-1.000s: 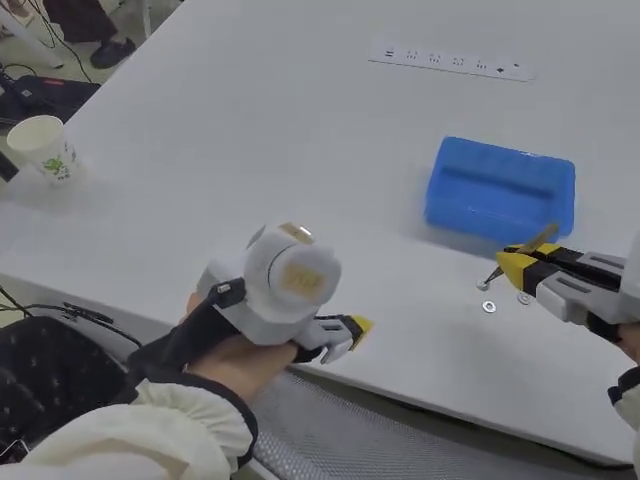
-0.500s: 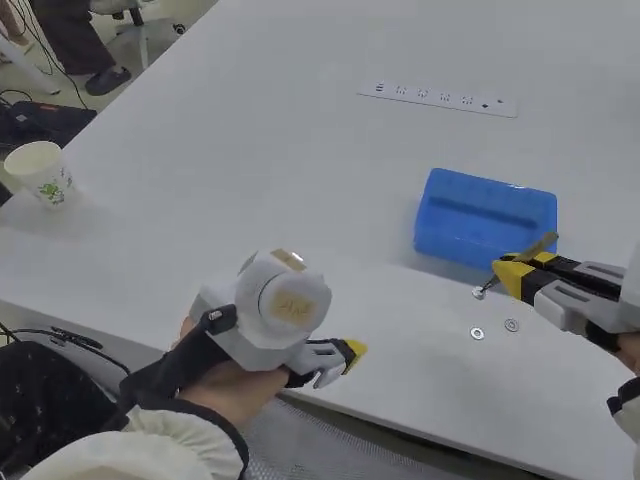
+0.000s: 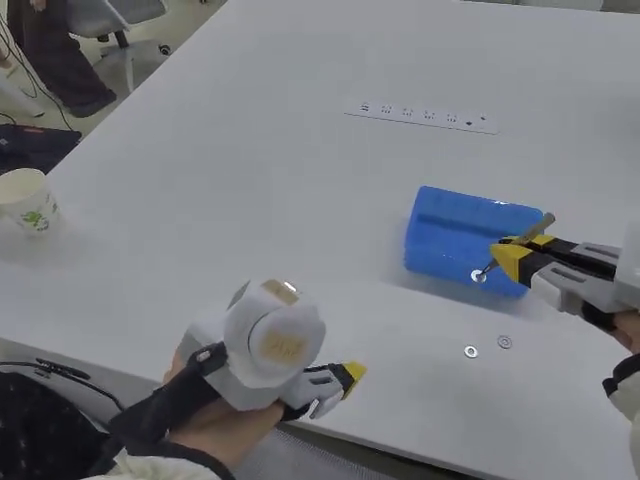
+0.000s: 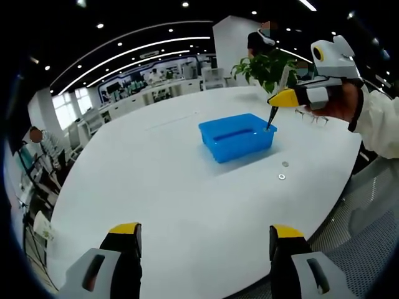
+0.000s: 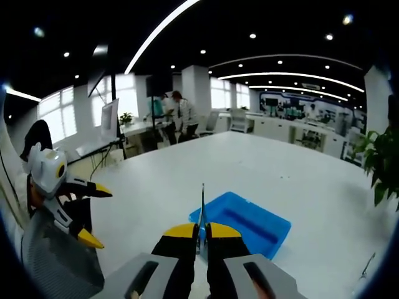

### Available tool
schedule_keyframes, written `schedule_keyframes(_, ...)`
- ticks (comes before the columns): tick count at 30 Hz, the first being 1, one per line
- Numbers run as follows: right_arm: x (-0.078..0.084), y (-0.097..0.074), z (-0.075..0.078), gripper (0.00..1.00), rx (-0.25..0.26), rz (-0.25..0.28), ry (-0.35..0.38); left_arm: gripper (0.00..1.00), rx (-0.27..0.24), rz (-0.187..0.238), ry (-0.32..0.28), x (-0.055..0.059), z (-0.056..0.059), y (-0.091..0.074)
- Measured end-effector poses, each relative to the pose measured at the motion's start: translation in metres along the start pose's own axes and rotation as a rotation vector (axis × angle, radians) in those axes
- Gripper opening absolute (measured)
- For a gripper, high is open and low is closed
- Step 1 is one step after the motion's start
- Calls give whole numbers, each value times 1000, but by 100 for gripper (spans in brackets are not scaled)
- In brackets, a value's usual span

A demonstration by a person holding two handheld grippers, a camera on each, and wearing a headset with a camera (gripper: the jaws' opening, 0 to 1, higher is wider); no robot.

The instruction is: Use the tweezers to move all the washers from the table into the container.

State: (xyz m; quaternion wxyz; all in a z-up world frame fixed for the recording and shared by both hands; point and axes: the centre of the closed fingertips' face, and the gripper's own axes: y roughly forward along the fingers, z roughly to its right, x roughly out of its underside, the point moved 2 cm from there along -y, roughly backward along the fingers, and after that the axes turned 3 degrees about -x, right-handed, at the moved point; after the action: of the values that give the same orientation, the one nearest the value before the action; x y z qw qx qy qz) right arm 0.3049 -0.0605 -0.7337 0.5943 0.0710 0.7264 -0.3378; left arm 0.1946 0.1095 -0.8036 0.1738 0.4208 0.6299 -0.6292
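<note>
On the white table (image 3: 250, 200) stands a blue container (image 3: 452, 236) (image 4: 238, 136) (image 5: 246, 223). My right gripper (image 3: 512, 260) (image 5: 198, 231) (image 4: 282, 98) is shut on the tweezers (image 3: 515, 246) (image 5: 202, 208) (image 4: 274, 112). The tweezers' tip carries a small washer (image 3: 478, 276) just at the container's near wall, above the table. Two washers (image 3: 470, 351) (image 3: 504, 342) (image 4: 282, 177) lie on the table in front of the container. My left gripper (image 3: 345, 380) (image 4: 206, 240) (image 5: 84, 212) hovers open and empty at the table's near edge.
A white power strip (image 3: 423, 114) lies beyond the container. A paper cup (image 3: 25, 203) stands at the far left of the table. The near table edge (image 3: 420, 455) runs under my left gripper. A chair (image 3: 100, 20) and a person's legs are off the table's far-left corner.
The right gripper has lifted the tweezers with a washer off the table and carried it away from the two lying washers, up to the container's near wall. The left gripper stays put.
</note>
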Motion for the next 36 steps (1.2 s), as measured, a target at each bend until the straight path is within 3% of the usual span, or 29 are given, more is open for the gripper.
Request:
schedule_keyframes(6, -3, 7, 11, 2, 21, 6, -10, 85, -3, 28, -7, -4, -1, -2)
schedule_keyframes(11, -4, 15, 17, 2, 26, -13, -70, 85, 2, 17, -8, -3, 0, 0)
schedule_keyframes(19, -2, 30, 30, 2, 28, -13, -52, 85, 0, -6, -7, 1, -1, 0)
schedule_keyframes(26, 10, 44, 44, 2, 37, -37, -16, 85, 3, -20, -1, 3, 0, 1)
schedule_keyframes(36, 29, 62, 48, 2, 35, -86, -28, 84, -3, -30, -7, 5, -3, 3)
